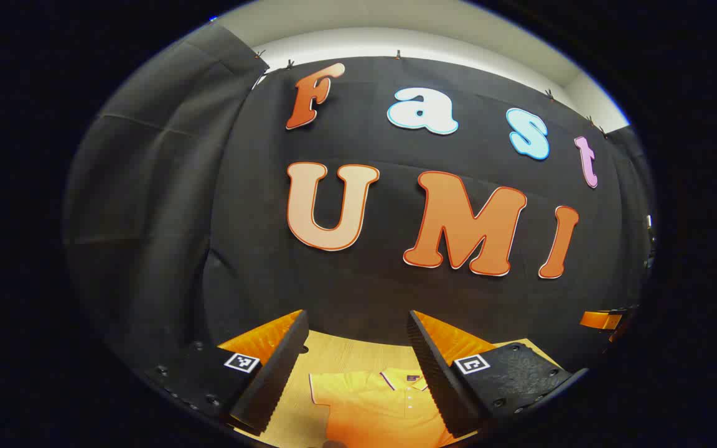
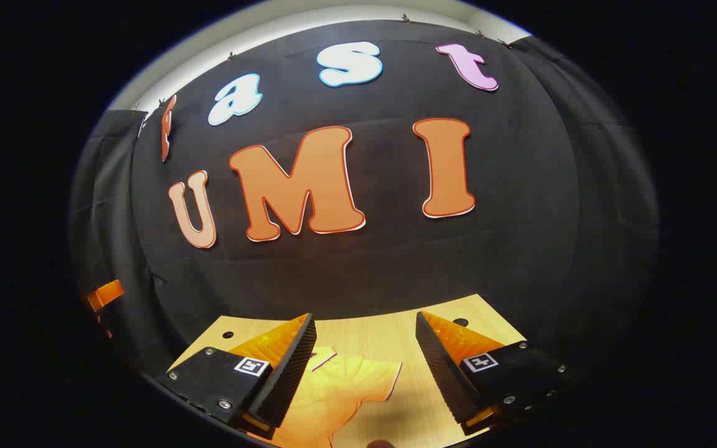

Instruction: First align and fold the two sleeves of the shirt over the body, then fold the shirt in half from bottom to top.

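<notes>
I have both tongs raised above the table [image 2: 389, 339], and both stand spread wide with nothing between their fingers. In the left gripper view, the left tongs [image 1: 358, 373] frame the shirt [image 1: 374, 404] lying flat on the table below: I see its collar with the striped edge, the button placket and one short sleeve reaching out toward the left finger. In the right gripper view, the right tongs [image 2: 365, 367] look down on the shirt's other sleeve [image 2: 374, 376], spread out on the wood, with a bare strip of table beside it and small dark holes near the table's far edge. Neither pair touches the cloth.
</notes>
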The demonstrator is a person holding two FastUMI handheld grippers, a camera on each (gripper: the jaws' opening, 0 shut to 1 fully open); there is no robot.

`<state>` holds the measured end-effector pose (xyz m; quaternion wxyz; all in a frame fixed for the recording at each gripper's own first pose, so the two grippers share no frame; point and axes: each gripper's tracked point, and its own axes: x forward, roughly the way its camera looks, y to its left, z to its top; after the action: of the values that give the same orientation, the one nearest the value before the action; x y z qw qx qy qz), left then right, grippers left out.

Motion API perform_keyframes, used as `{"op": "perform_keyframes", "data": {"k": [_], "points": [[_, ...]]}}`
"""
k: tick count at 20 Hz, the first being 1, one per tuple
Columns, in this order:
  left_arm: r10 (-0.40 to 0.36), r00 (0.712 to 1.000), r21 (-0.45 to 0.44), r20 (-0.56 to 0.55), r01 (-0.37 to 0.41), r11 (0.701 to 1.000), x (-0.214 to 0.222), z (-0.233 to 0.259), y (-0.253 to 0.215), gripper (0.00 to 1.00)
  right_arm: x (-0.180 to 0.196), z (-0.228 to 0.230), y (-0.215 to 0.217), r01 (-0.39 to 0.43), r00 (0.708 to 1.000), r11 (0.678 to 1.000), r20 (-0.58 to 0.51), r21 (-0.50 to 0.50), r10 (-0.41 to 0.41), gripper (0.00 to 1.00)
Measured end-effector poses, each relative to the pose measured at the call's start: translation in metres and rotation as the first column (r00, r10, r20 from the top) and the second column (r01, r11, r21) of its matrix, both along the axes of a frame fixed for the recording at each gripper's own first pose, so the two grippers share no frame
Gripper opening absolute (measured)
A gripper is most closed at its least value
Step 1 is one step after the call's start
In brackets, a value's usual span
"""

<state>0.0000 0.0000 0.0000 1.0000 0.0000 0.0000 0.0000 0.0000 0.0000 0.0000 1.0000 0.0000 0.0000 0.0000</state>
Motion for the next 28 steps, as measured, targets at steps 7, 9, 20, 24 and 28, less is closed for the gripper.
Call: {"op": "perform_keyframes", "data": {"k": [7,9,20,24,28], "points": [[-0.11,0.992,0.018,-0.068,0.111,0.994,0.045,-0.02,-0.023,0.98,-0.007,-0.008,-0.017,0.111,0.994,0.993,-0.02,-0.027,-0.112,0.97],[-0.122,0.99,0.034,-0.074,0.125,0.992,0.051,-0.021,-0.022,0.98,-0.005,-0.014,-0.02,0.138,0.989,0.99,-0.045,-0.035,-0.14,0.97],[-0.087,0.994,0.037,-0.069,0.09,0.995,0.062,-0.022,0.008,0.98,-0.001,-0.021,-0.021,0.182,0.979,0.981,-0.085,-0.065,-0.187,0.98],[-0.061,0.996,0.063,-0.064,0.065,0.996,0.057,-0.023,0.014,0.98,0.006,-0.036,-0.009,0.144,0.978,0.986,-0.137,-0.083,-0.155,0.97],[-0.063,0.994,0.059,-0.083,0.069,0.996,0.055,-0.031,0.014,0.98,0.014,-0.051,-0.005,0.129,0.97,0.986,-0.192,-0.108,-0.148,0.98]]}}
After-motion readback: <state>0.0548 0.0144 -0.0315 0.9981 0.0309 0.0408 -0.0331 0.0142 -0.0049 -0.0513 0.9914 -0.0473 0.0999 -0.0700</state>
